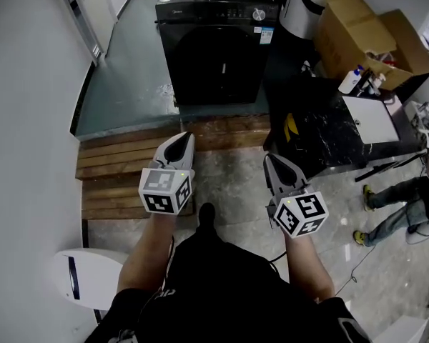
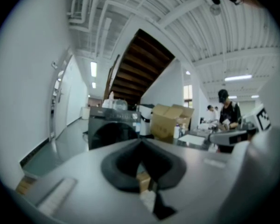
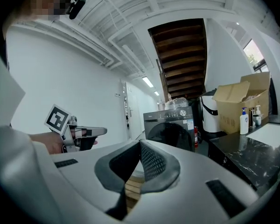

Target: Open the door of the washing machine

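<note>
One black front-loading washing machine (image 1: 213, 20) stands at twelve o'clock, door (image 1: 216, 68) shut, well apart from my left gripper (image 1: 180, 140) and right gripper (image 1: 274, 160). I see both with jaws pressed together, holding and touching nothing.

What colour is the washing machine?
Black. The washing machine shows best in the head view.

Too small to read: sticker (image 1: 266, 34) on the washing machine (image 1: 214, 56). Cut off by the head view's right edge: person (image 1: 397, 209), legs only. Blurred in the left gripper view: door (image 2: 113, 135).
</note>
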Motion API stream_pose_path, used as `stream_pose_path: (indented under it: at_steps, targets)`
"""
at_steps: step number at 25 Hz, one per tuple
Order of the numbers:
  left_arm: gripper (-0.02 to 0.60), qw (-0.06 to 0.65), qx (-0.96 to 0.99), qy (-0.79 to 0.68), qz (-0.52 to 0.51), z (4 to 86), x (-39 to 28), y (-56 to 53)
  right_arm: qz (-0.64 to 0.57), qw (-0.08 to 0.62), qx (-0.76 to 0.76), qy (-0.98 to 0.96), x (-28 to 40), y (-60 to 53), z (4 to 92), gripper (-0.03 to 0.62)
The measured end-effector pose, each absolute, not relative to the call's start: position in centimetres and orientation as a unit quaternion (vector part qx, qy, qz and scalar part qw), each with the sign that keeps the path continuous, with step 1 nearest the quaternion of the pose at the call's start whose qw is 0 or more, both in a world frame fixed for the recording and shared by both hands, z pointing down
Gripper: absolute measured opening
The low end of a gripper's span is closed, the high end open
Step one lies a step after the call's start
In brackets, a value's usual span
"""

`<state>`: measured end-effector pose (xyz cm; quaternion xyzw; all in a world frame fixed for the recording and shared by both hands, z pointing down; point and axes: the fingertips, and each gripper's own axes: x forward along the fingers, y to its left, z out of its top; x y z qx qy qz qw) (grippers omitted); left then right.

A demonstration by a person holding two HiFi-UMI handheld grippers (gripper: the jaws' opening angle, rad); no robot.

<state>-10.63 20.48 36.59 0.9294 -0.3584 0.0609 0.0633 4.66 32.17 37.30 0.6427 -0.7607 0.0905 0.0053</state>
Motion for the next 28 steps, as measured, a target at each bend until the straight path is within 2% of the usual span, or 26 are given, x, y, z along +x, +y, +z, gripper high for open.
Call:
stream_pose_path:
  at_steps: [15, 23, 28]
  targets:
    - [0.008, 0.071, 0.940, -0.324, 0.075, 37.0, -7.1, 3.0, 0.118, 0.036, 0.632, -0.765, 5.2, 13.7, 38.2, -0.006]
    - [0.008, 0.101, 0.947, -0.286, 0.101, 40.7, -6.0, -0.9, 0.151, 0.072, 0.626, -0.762, 4.0, 9.9, 41.7, -0.006]
    - [0.008, 0.121, 0.942, -0.287, 0.123, 43.7, -5.1, -3.1, 0.186, 0.083, 0.632, -0.748, 6.1, 8.5, 44.8, -0.006]
